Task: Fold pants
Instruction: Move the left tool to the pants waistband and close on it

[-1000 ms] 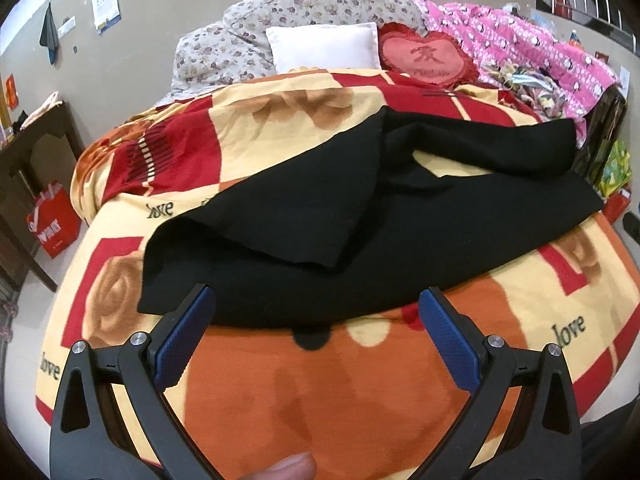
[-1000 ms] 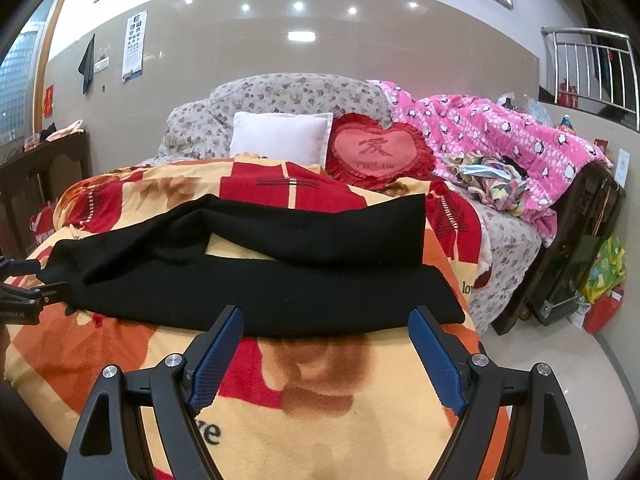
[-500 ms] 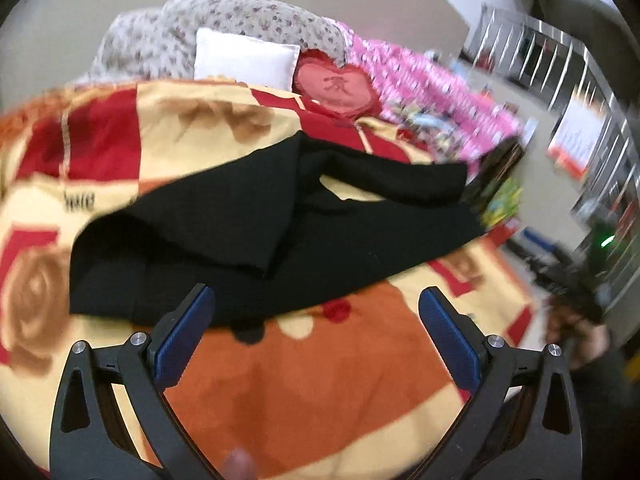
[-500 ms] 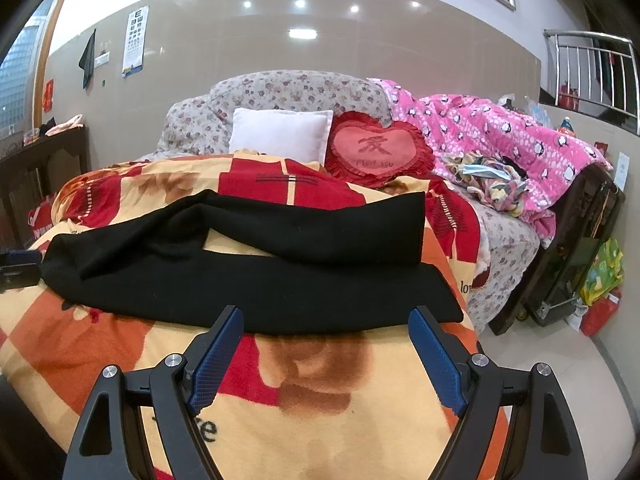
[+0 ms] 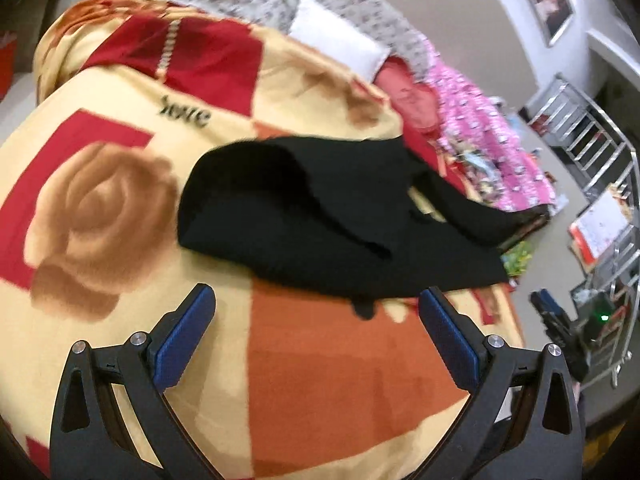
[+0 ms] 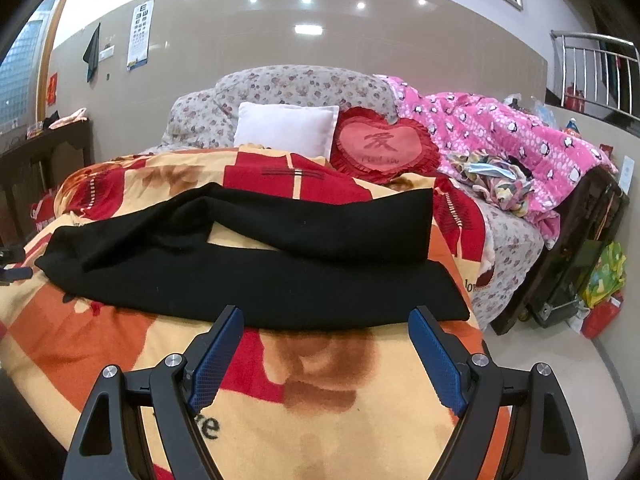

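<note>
Black pants (image 6: 248,276) spread across the bed, on a blanket (image 6: 320,384) of red, orange and cream with rose prints. In the right wrist view, stretched from 9 to 3 o'clock, one leg folded partly over the other, a strip of blanket showing between them; lower hem edge just beyond the fingertips. Right gripper (image 6: 322,344) poised over the blanket at 6 o'clock, jaws wide, nothing between the blue pads (image 6: 436,364). In the left wrist view, tilted and blurred, pants (image 5: 320,220) at centre, running toward 3 o'clock, near end rounded and bunched at 9 o'clock. Left gripper (image 5: 318,332) over the blanket (image 5: 100,208) just short of the cloth, jaws wide, empty. Past the pants at 12 o'clock, a white pillow (image 6: 286,128) and beside it at 1 o'clock a red heart cushion (image 6: 384,148), both against a floral headboard (image 6: 296,84). Pink quilt (image 6: 500,124) heaped at 2 o'clock. Eye chart (image 6: 140,34) on the wall at 11 o'clock. Dark side table (image 6: 44,152) at 9 o'clock. Metal railing (image 6: 592,68) at 2 o'clock.
</note>
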